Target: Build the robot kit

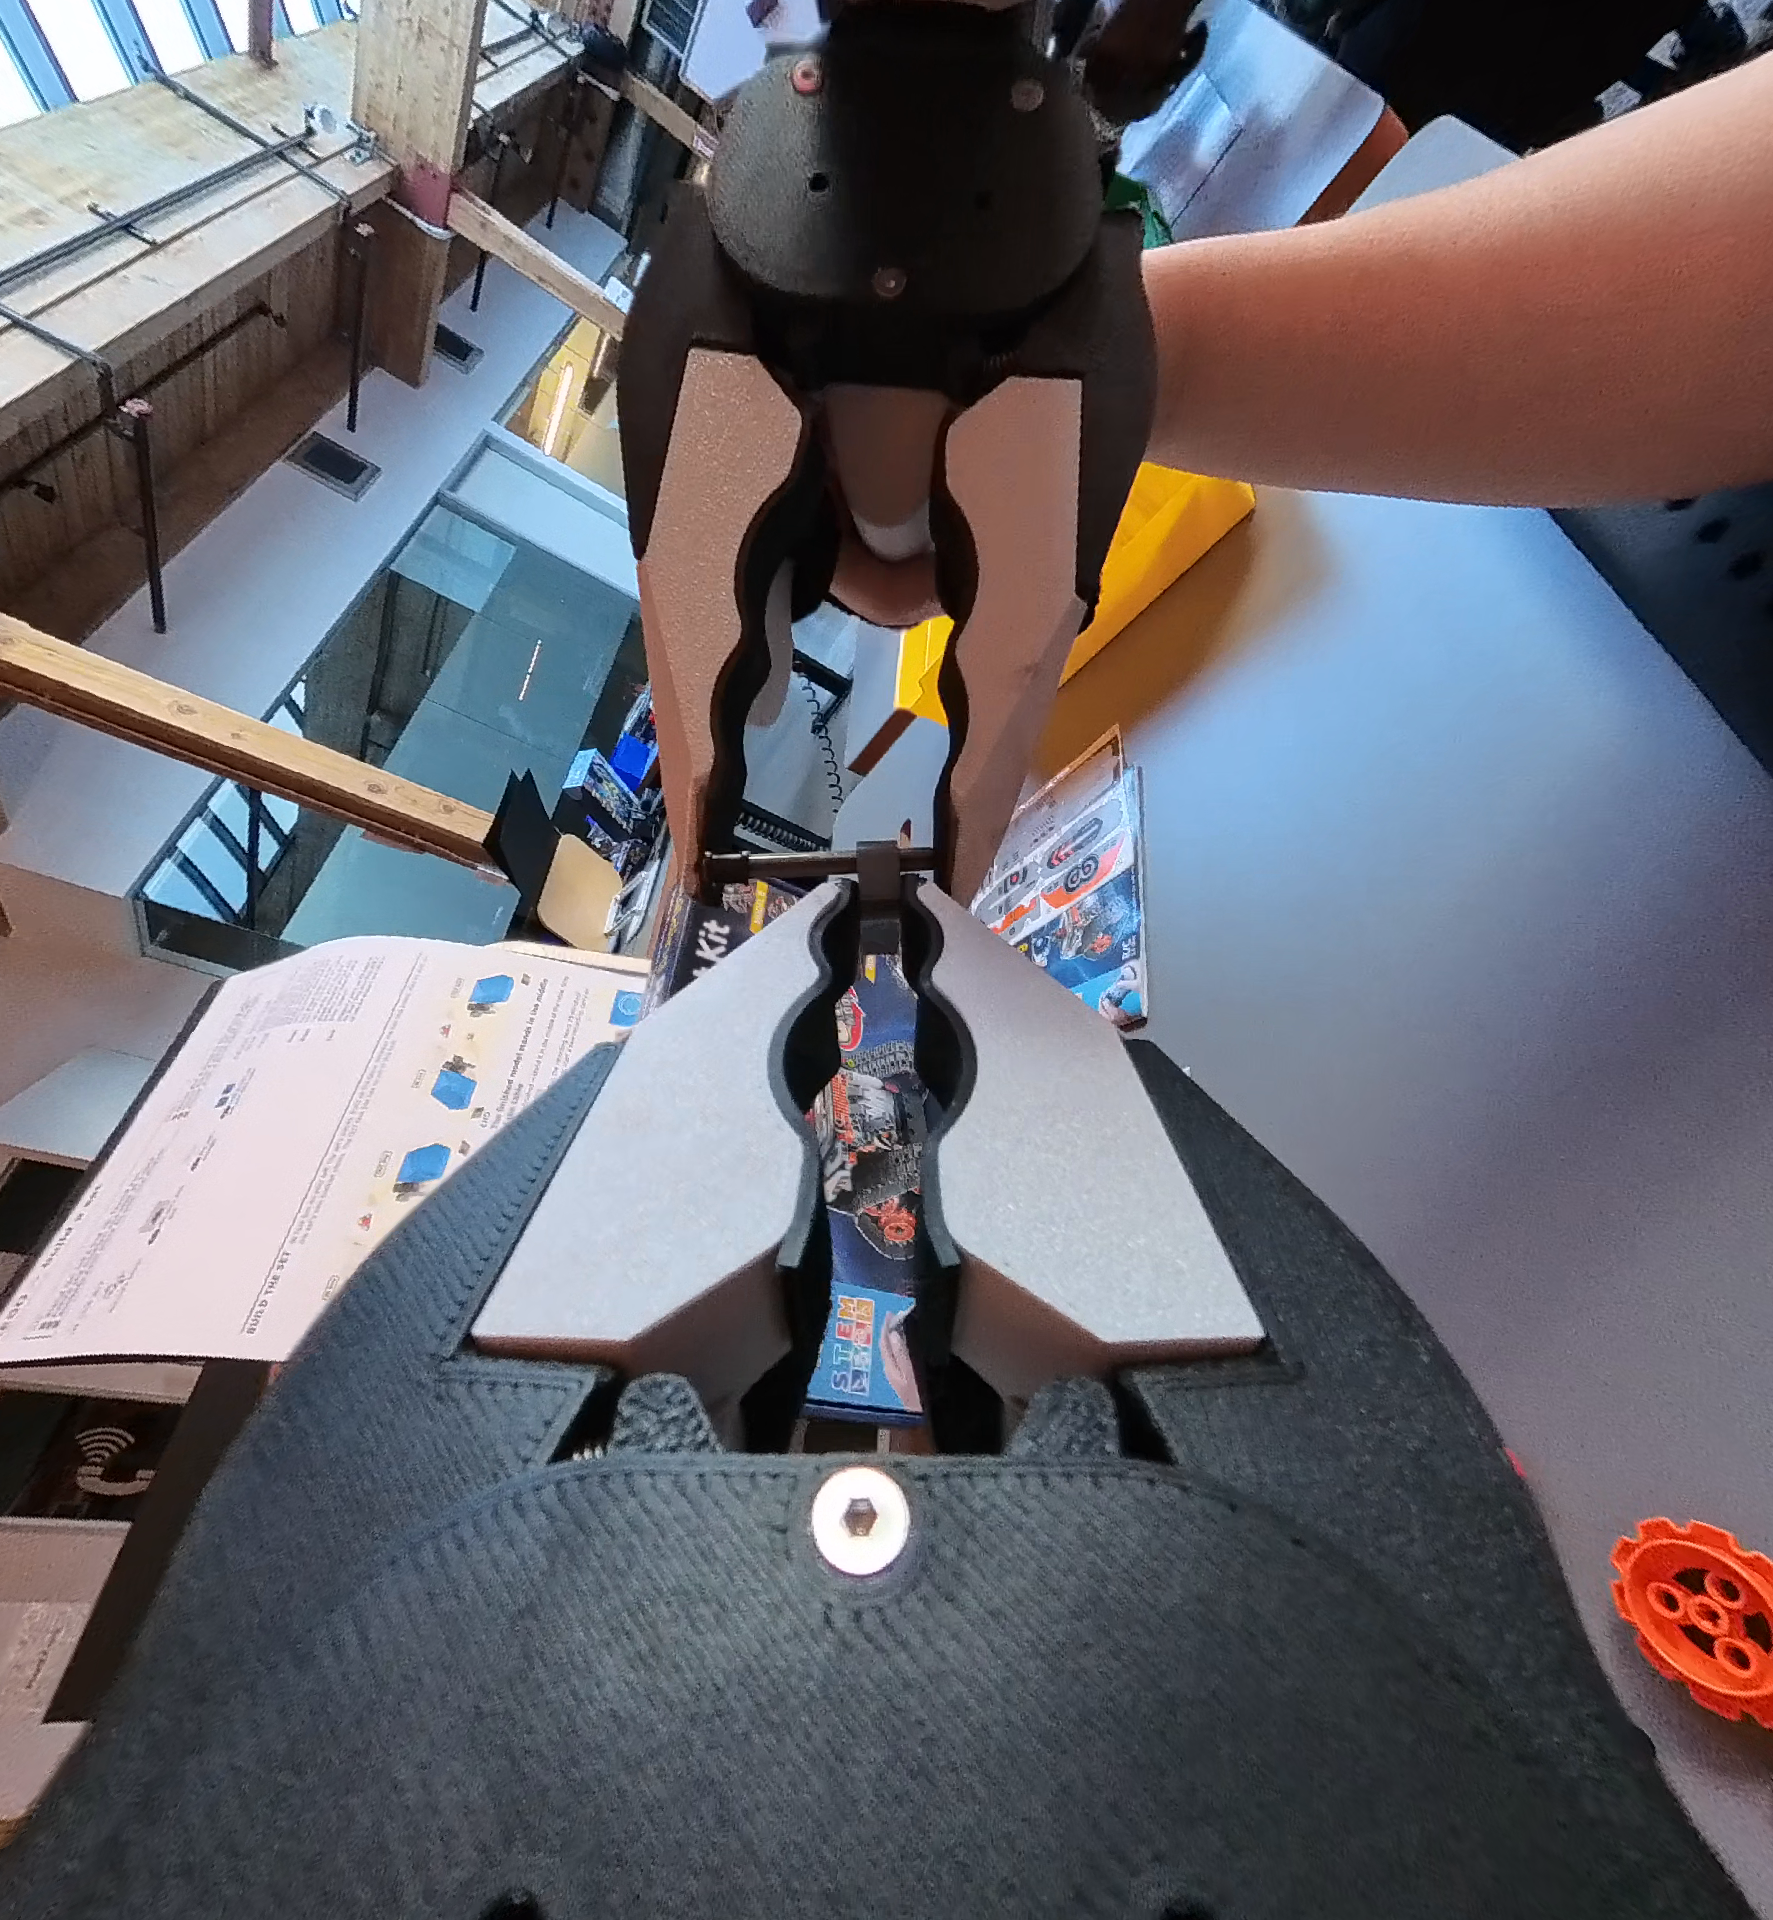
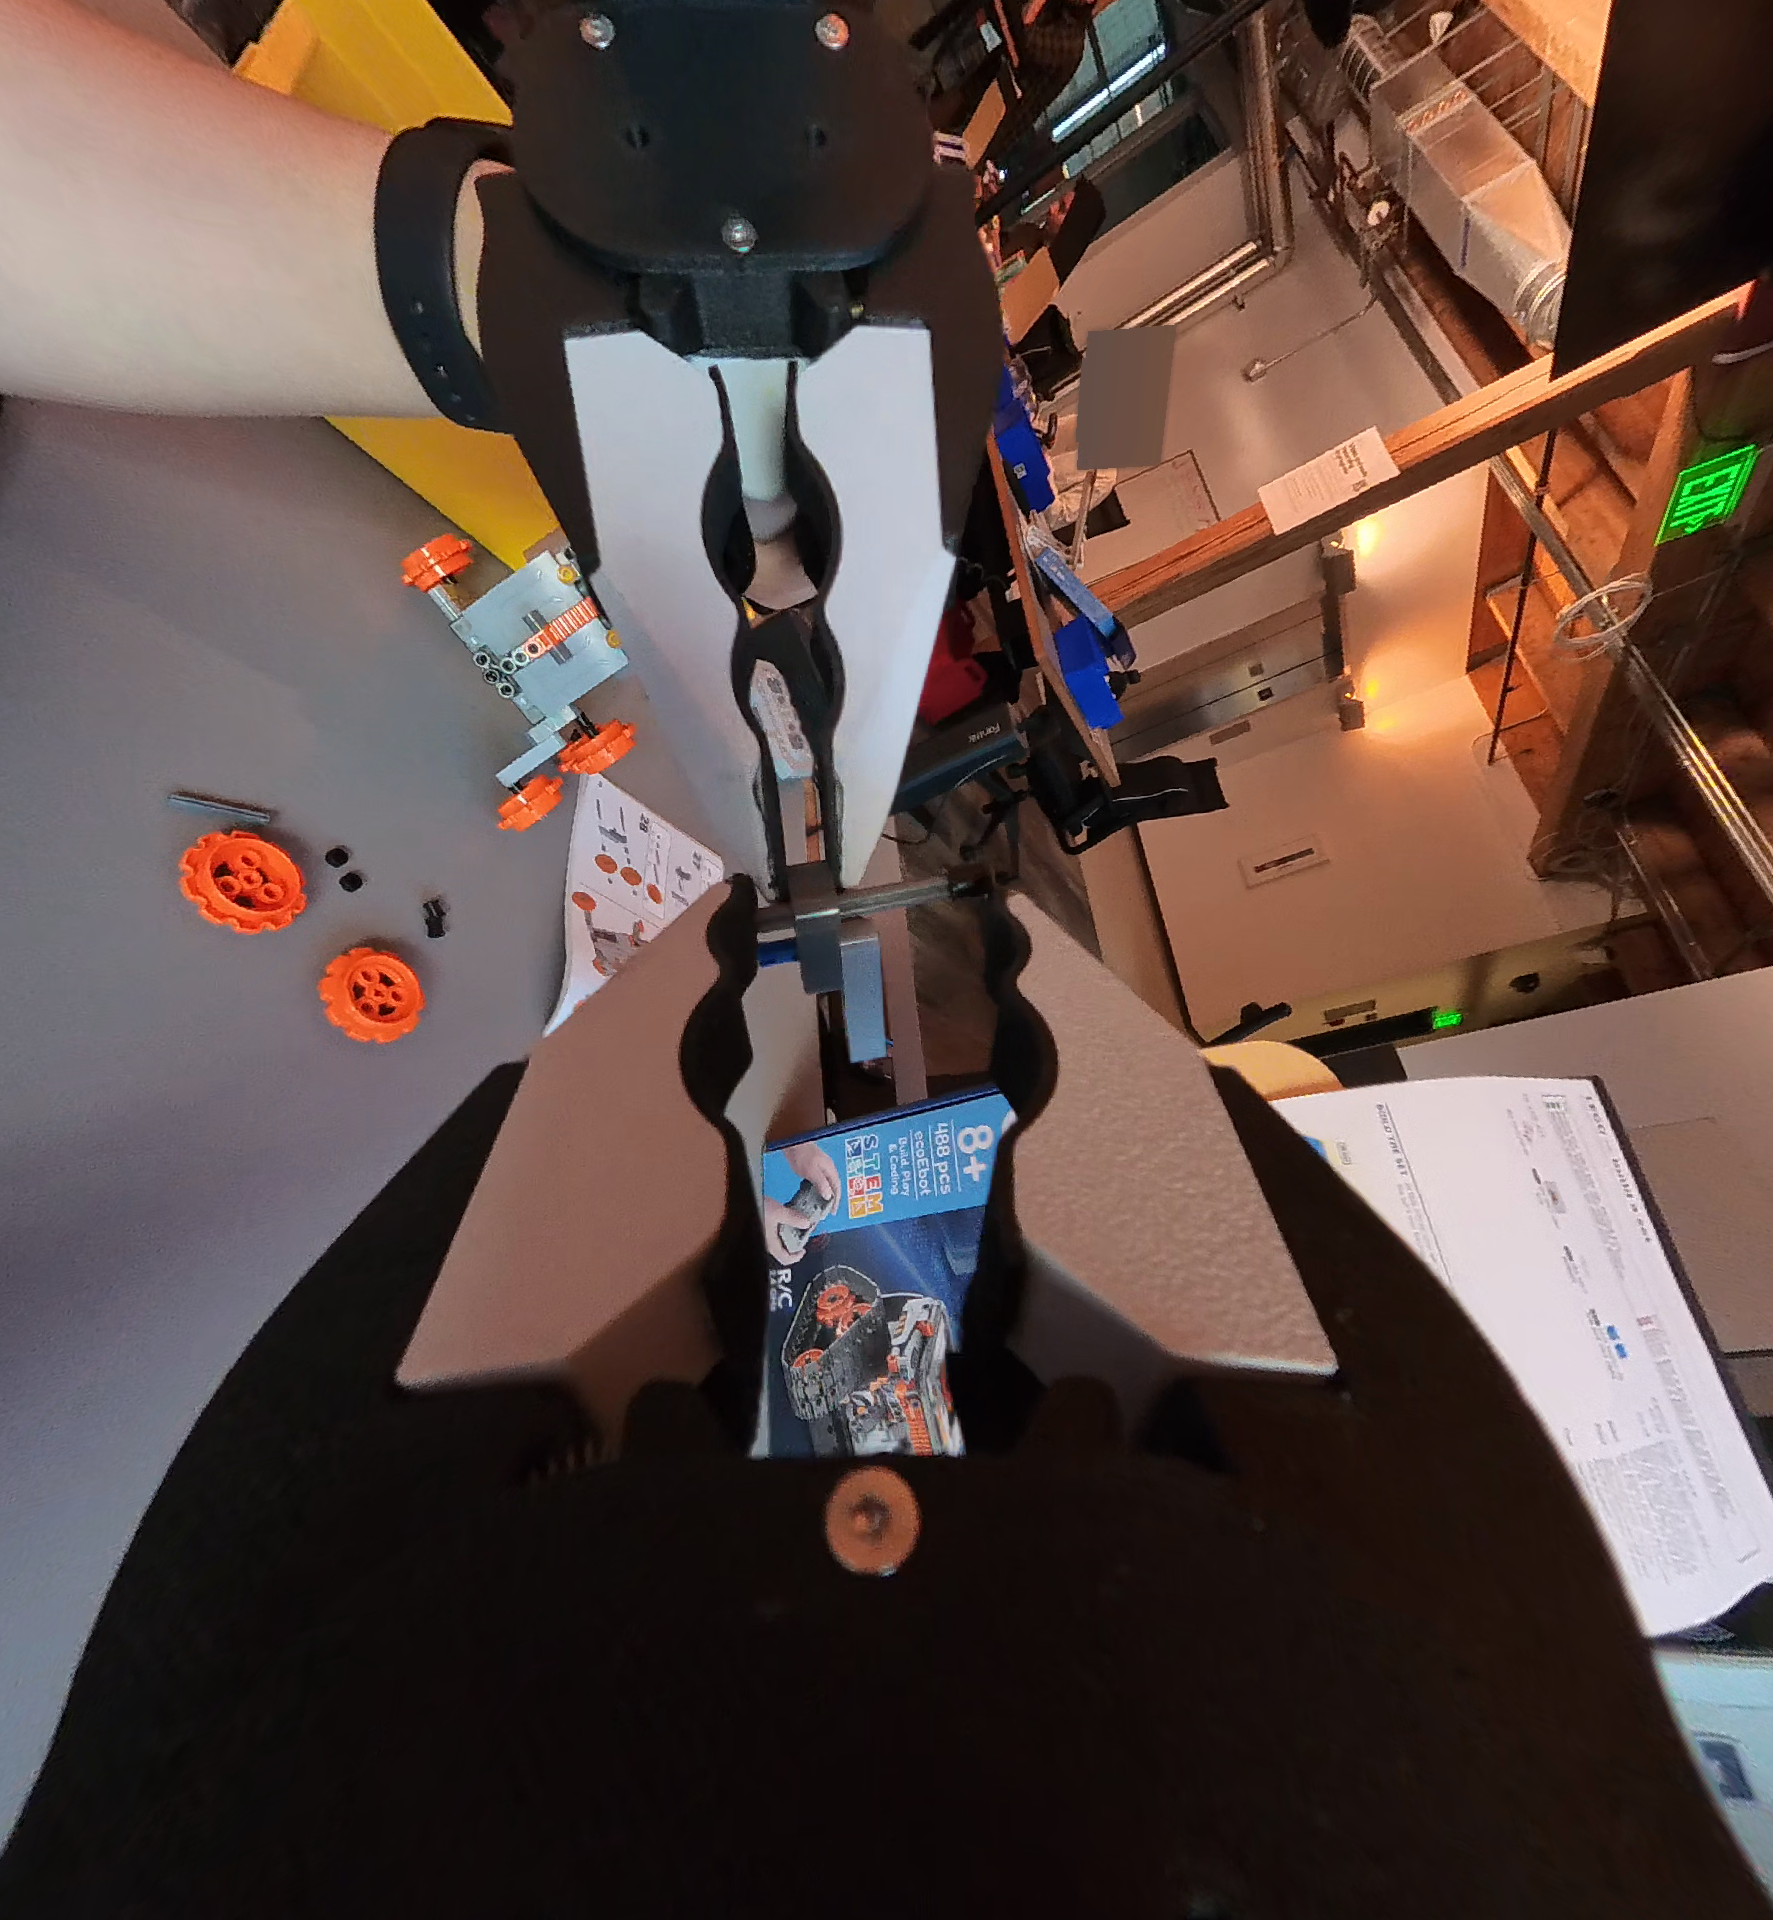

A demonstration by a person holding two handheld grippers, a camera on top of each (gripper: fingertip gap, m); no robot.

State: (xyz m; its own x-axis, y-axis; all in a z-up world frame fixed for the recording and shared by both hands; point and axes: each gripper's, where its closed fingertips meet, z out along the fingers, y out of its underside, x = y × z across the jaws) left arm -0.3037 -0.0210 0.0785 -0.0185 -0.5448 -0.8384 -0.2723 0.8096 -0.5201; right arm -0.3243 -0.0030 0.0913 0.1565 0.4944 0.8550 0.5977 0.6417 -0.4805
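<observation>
My left gripper point(image 1: 877, 894) is shut on a small dark grey connector piece point(image 1: 877, 868) held in the air above the grey table point(image 1: 1433, 935). A thin dark axle point(image 1: 778, 862) runs sideways through the piece. My right gripper point(image 1: 825, 847) faces it from the far side. In the right wrist view my right gripper point(image 2: 866, 894) is open, with one fingertip beside each end of the axle point(image 2: 913, 891). There the left gripper point(image 2: 809, 873) pinches the connector point(image 2: 820, 914), and a grey beam point(image 2: 856, 987) hangs from it.
On the table point(image 2: 134, 1143) lie two orange gears point(image 2: 241, 881) point(image 2: 373, 992), black pins point(image 2: 342, 868), a grey axle point(image 2: 217, 805), a part-built grey model point(image 2: 539, 644) and a booklet point(image 2: 633, 883). A blue kit box point(image 2: 871, 1247), a printed sheet point(image 2: 1536, 1330) and a yellow bin point(image 2: 425, 457) stand nearby. The tips of both grippers are at nearly the same place. From the right gripper's tips to the grey axle point(image 2: 217, 805) is close to 25 centimetres.
</observation>
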